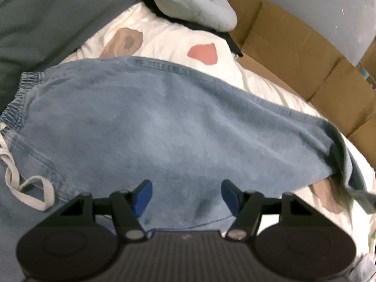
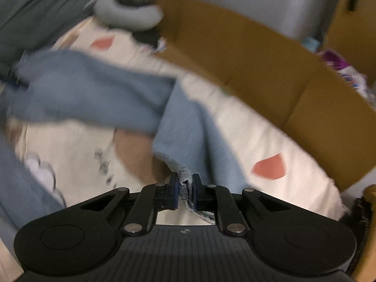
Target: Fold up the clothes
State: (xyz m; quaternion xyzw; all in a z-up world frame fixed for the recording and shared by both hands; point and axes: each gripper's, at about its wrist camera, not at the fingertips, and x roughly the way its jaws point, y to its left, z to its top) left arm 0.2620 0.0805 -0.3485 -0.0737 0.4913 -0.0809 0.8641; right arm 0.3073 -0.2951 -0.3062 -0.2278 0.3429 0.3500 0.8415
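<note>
The right tongs [image 2: 184,193] are pinching the denim pants [image 1: 164,127] hem [image 2: 185,183]; the left tongs [image 1: 186,196] are hovering wide open above them.

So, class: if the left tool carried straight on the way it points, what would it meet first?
Most likely the blue denim trousers, spread right ahead of the open left tool; depth is hard to judge.

No word, number or brand can be read in either view. The cream bedsheet [image 2: 70,141] carries a few small dark printed marks in the right wrist view, but they are too blurred to make out. A small pale emblem on the black gripper body [image 2: 185,231] is only a symbol.
</note>
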